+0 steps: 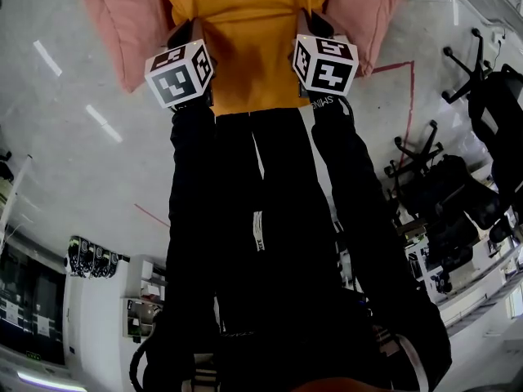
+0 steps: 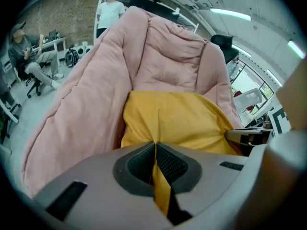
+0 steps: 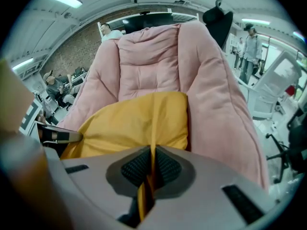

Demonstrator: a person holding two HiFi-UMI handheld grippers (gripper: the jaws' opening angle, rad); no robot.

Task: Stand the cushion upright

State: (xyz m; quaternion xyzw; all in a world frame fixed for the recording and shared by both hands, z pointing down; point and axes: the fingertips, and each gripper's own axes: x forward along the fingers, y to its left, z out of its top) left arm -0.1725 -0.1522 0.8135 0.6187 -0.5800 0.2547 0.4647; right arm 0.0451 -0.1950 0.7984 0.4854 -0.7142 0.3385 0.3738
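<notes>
The head view shows only the marker cubes (image 1: 180,73) pressed near the yellow cushion (image 1: 245,47). The gripper views show what the cubes hide: the left gripper (image 2: 154,163) and the right gripper (image 3: 151,169) each have their jaws pinched tight on a thin fold of its cover. The cushion is plain, soft and creased, and it sits in the hollow of the pink padded lounger (image 2: 81,104), whose quilted back rises behind it and whose sides flank it.

At 12 o'clock, cushion (image 1: 245,23) sitting in lap of padded lounger (image 1: 122,23); lounger wings rising beside it at 10 and 2 o'clock, lounger back standing behind. Left gripper (image 2: 155,150) pinching cushion's near edge at 11 o'clock, right gripper (image 3: 152,152) pinching same edge at 1 o'clock, side by side. Office chairs (image 1: 490,96) standing on floor at 3 o'clock.
</notes>
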